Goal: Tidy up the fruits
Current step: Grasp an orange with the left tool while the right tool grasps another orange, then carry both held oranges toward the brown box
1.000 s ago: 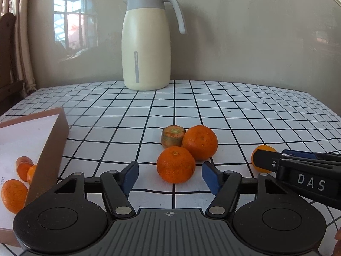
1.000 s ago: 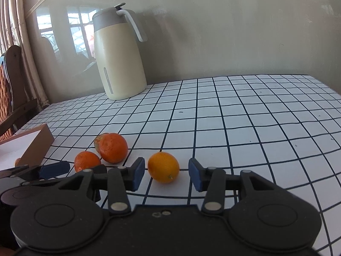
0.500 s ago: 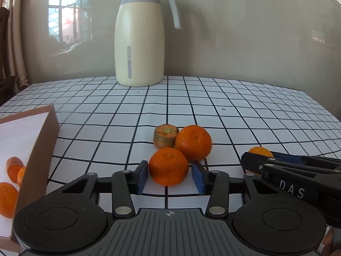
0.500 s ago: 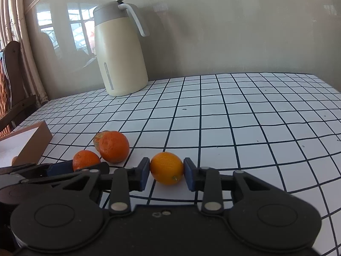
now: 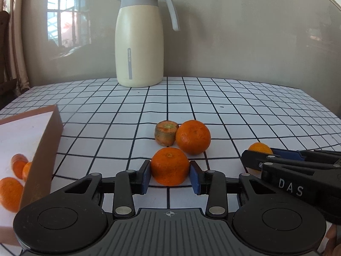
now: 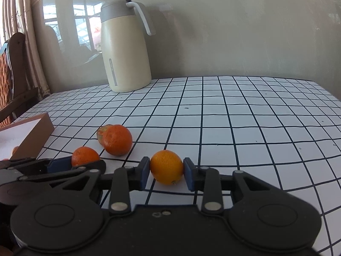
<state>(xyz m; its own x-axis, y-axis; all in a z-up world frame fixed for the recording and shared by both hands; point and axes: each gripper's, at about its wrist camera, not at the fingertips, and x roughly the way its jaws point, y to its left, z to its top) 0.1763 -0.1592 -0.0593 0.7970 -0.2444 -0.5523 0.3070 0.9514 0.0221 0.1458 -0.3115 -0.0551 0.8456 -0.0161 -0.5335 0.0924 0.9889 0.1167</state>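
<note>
My left tool point(image 5: 170, 177) is closing its blue pads on a deep-orange round mandarin point(image 5: 169, 166) that sits on the surface between them, both pads against its sides. My right tool point(image 6: 166, 173) is clamped narrow on a paler, yellow-orange oval citrus fruit point(image 6: 166, 166), one pad on each flank, the fruit resting on the white, black-gridded surface point(image 6: 234, 128).

Just beyond the mandarin in my left tool lies a second, larger round orange mandarin point(image 5: 193, 137), and touching its left side stands a brownish-green stub of fruit with a cut top point(image 5: 166, 132). To my left, near the surface's edge, is a brown cardboard box with a white inside point(image 5: 42, 145); several small orange fruits point(image 5: 9, 192) lie in it.

Farthest back, near the grey wall, stands a tall cream-coloured thermos jug with a grey lid and white handle point(image 5: 139, 40).
</note>
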